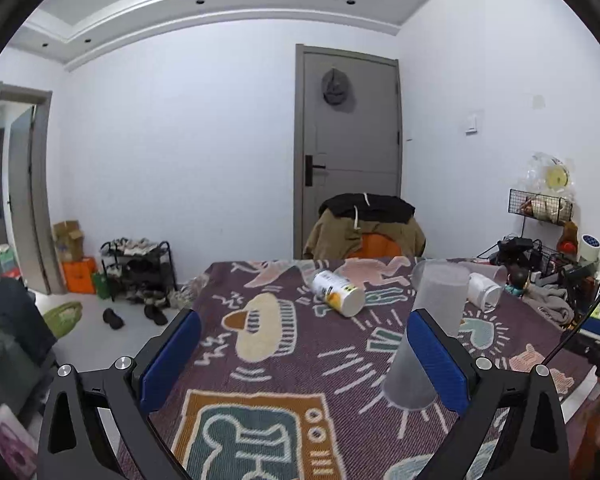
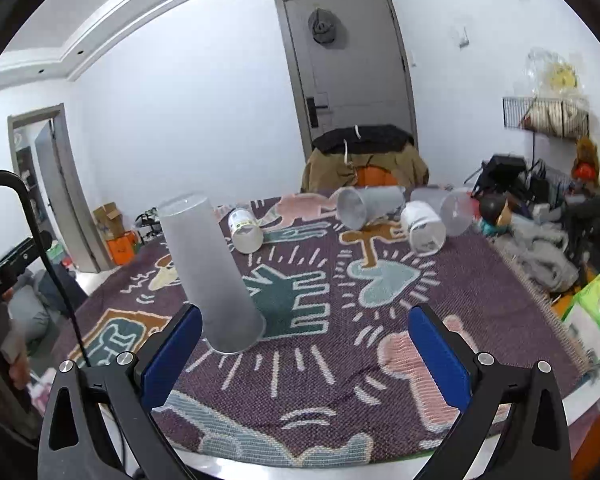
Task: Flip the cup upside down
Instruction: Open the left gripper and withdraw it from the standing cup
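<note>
A tall frosted grey cup [image 2: 216, 276] stands on the patterned cloth with its wide mouth down. It also shows in the left wrist view [image 1: 428, 332], just behind the right finger. My left gripper [image 1: 304, 356] is open and empty, with the cup at its right side. My right gripper [image 2: 306, 350] is open and empty, with the cup just beyond its left finger [image 2: 172, 356]. Neither gripper touches the cup.
A white printed cup [image 2: 245, 230] [image 1: 338, 293] lies on its side. Farther back lie a frosted cup [image 2: 366, 204], a white cup [image 2: 424, 228] and a clear cup [image 2: 450, 210]. Clutter [image 2: 540, 220] fills the right edge. A chair with jackets [image 2: 364, 160] stands behind the table.
</note>
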### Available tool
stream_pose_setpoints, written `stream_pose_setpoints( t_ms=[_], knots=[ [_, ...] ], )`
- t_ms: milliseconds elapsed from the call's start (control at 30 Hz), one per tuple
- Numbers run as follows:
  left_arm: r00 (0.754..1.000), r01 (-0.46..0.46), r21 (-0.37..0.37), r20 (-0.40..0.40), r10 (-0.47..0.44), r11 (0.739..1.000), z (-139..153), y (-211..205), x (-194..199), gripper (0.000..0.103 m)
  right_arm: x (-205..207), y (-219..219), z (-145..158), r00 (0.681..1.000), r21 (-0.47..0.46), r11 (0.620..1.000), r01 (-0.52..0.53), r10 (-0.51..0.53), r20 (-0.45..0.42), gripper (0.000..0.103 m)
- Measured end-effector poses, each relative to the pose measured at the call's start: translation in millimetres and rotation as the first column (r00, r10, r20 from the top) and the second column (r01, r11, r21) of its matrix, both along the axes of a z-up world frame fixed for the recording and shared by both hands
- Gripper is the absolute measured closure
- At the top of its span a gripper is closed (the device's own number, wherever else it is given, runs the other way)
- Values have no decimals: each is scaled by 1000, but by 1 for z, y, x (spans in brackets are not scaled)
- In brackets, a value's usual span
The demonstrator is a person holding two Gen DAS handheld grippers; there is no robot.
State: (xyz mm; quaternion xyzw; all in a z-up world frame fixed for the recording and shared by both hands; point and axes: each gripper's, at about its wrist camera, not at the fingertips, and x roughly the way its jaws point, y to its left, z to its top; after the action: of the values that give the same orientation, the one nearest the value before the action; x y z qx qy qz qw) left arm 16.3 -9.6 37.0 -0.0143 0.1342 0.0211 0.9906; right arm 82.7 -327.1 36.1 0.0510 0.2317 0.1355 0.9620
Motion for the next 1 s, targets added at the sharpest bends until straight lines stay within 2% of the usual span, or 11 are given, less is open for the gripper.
stream_pose_setpoints(
  t_ms=[200,333,567,1000],
  knots=[
    [999,-48,-55,-12,48,997,-17,19,-8,0,-9,-1,-2,999,-10,1000,4,-3,40,0],
    [997,-69,-71,-38,66,995,-25,29,-8,0,-10,0,-8,1000,-2,1000,-20,20,18,0],
    [997,-65,-43,-32,63,997,-29,27,-13,0,-12,9,-11,999,-10,999,-51,51,10,0],
    [998,-41,-53,-39,39,998,-32,24,-14,0,-14,17,-12,998,-28,997,-68,68,8,0]
  ],
)
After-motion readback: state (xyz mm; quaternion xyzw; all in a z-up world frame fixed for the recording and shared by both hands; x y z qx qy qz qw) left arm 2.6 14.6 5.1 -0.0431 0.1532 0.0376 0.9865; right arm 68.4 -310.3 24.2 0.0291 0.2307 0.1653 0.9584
